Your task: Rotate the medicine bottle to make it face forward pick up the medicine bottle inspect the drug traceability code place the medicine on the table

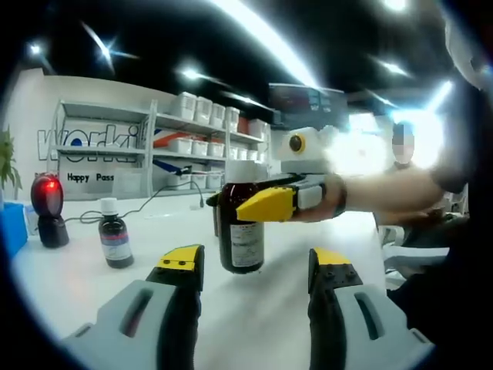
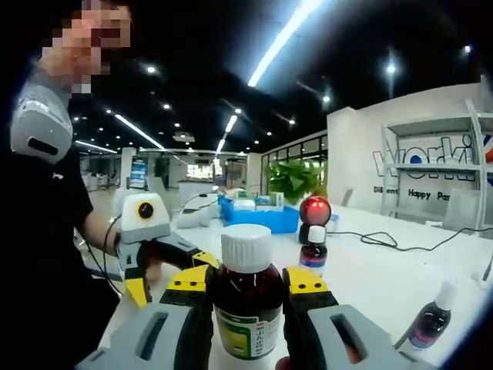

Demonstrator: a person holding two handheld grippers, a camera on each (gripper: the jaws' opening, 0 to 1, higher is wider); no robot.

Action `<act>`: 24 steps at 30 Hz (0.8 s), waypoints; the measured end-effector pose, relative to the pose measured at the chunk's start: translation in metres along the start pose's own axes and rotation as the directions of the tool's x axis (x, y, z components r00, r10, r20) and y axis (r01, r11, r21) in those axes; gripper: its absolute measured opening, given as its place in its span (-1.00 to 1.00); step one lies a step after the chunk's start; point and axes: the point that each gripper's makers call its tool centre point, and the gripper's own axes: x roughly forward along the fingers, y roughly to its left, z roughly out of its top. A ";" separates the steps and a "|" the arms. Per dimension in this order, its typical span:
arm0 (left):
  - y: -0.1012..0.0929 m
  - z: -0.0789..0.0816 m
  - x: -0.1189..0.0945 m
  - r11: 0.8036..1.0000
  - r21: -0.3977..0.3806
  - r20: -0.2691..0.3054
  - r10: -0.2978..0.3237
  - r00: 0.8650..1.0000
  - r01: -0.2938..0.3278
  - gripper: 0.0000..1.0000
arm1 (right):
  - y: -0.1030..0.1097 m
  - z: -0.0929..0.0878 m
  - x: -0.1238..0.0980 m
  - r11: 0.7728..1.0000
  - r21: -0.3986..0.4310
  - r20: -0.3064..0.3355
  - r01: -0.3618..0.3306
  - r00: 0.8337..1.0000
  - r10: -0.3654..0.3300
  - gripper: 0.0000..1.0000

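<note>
Spanning both views, wide white bench with white shelving behind; held clear above it, large amber glass medicine bottle with white screw cap and printed label, pinched at the shoulder by right tongs, seen side-on in left gripper view as well. Left tongs spread, nothing between. Probably heavy with liquid, rigid, slick, breakable; best gripped on the body below the cap. Smaller dark bottle and red-lit scanner standing apart
</note>
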 end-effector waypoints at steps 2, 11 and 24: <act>0.000 0.000 0.000 1.000 0.000 -0.001 0.001 1.000 -0.001 -0.09 | -0.001 -0.005 0.002 1.000 0.004 -0.004 -0.029 1.000 0.029 -0.40; 0.000 -0.003 0.001 1.000 0.008 -0.016 0.001 1.000 -0.001 -0.09 | -0.002 -0.017 0.003 0.994 0.007 0.019 -0.106 0.994 0.106 -0.40; 0.002 -0.003 0.001 1.000 0.011 -0.015 0.009 1.000 -0.009 -0.09 | -0.014 0.008 -0.006 0.997 0.077 0.107 -0.023 0.994 0.015 0.00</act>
